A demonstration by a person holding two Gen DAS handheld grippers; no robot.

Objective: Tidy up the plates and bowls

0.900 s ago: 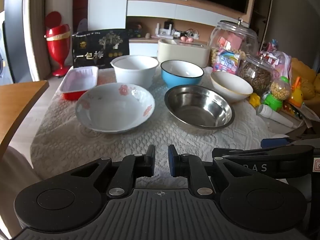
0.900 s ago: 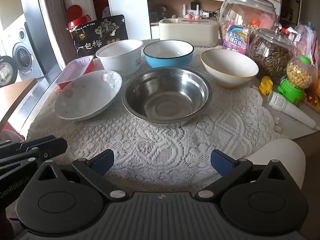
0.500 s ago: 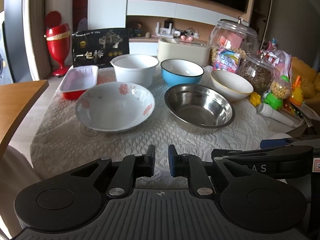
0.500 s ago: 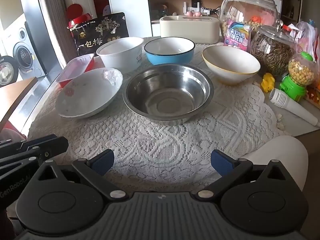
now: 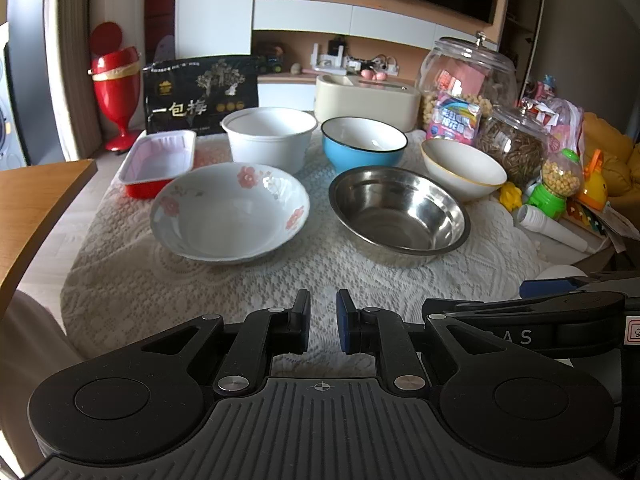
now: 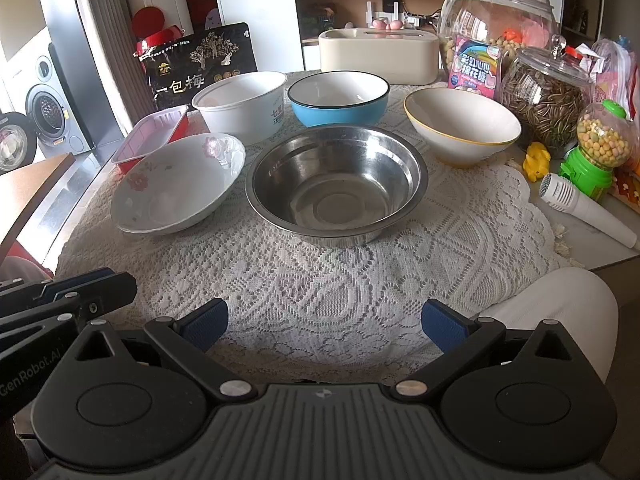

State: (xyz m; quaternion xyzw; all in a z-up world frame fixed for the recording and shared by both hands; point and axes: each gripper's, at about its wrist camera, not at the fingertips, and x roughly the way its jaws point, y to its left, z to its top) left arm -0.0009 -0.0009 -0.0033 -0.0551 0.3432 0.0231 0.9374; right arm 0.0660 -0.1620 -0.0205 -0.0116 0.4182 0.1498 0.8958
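Left wrist view: the left gripper (image 5: 323,322) hung over the near edge of the lace cloth (image 5: 280,276), fingers drawn close with a narrow gap, gripping nothing. The floral bowl (image 5: 230,210) sat left of centre and the steel bowl (image 5: 400,214) right of centre, apart from each other. Behind them stood the white tub (image 5: 270,138), blue bowl (image 5: 363,148) and yellow-rimmed bowl (image 5: 464,168). All opened upward. The red tray (image 5: 158,162) lay at far left, long axis running away from the camera. Only this view showed the tray's full interior.

Right wrist view: the right gripper (image 6: 325,326) had its fingers spread wide, empty, above the cloth. The steel bowl (image 6: 336,182) lay directly ahead, the floral bowl (image 6: 178,182) to its left, the two rims close together. This view alone showed printed text on the white tub (image 6: 242,106) and the washing machine (image 6: 48,114) at far left. The red tray (image 6: 154,136) was partly hidden behind the floral bowl.
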